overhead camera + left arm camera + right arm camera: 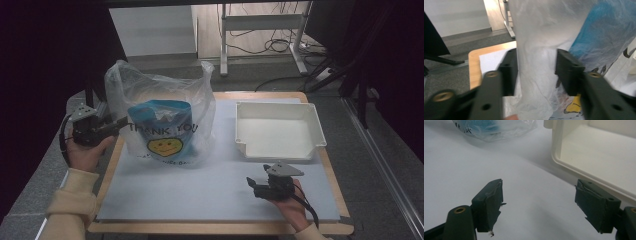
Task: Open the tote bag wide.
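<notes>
1. The step in hand looks like pinching the left side of the thin, crinkled, translucent white plastic bag printed with "THANK YOU" and a yellow smiley. The bag stands on the pale grey mat, just left of the white rectangular plastic tray, with a blue packet inside it.
2. The left gripper sits at the bag's left edge, its jaws half spread with a fold of film between them. The left pad touches the film; whether the right pad presses on it I cannot tell.
3. To do it well, I would close on the film alone, above the blue packet, so that the thin film gathers instead of slipping out.
4. The right gripper rests on the mat just in front of the tray, jaws spread wide and empty; it seems best placed to take the bag's other side.
5. The left gripper view gives the fold's fit between the pads; the high view gives the whole layout of bag and tray.
6. The right gripper view shows frayed tape on its pads and the tray's rim close up.
</notes>
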Demonstrator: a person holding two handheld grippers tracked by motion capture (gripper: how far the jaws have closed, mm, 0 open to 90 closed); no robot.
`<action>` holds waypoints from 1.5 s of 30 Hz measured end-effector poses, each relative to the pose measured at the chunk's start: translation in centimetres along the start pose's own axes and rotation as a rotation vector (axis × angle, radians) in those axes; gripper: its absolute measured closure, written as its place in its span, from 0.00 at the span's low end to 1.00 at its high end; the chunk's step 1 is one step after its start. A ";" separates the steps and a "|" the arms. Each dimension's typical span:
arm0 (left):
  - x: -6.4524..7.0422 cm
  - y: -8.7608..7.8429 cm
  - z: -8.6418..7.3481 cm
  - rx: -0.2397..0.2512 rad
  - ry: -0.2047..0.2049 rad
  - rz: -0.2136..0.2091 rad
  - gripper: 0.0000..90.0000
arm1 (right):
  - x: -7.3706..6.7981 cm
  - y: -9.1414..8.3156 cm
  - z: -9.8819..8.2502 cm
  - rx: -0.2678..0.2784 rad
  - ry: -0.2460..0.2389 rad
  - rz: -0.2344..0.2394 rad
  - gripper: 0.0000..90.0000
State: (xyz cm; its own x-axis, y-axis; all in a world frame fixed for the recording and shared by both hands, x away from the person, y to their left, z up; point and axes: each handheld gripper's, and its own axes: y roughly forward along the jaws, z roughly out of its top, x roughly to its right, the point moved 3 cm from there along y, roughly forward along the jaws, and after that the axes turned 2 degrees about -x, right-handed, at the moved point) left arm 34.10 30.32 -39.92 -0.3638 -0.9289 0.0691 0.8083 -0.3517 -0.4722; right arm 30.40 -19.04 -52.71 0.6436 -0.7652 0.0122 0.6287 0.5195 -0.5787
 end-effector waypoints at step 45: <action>-0.7 -1.5 -1.0 0.044 -0.043 -0.082 1.00 | -1.3 -0.5 8.7 0.172 -0.038 0.045 0.36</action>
State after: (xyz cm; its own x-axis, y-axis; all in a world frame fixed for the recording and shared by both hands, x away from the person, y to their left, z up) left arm 32.65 31.62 -40.13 -0.4100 -0.9007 0.1434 0.7969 -0.4303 -0.4241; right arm 33.04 -15.05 -45.33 0.6870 -0.7264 0.0216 0.6619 0.6131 -0.4313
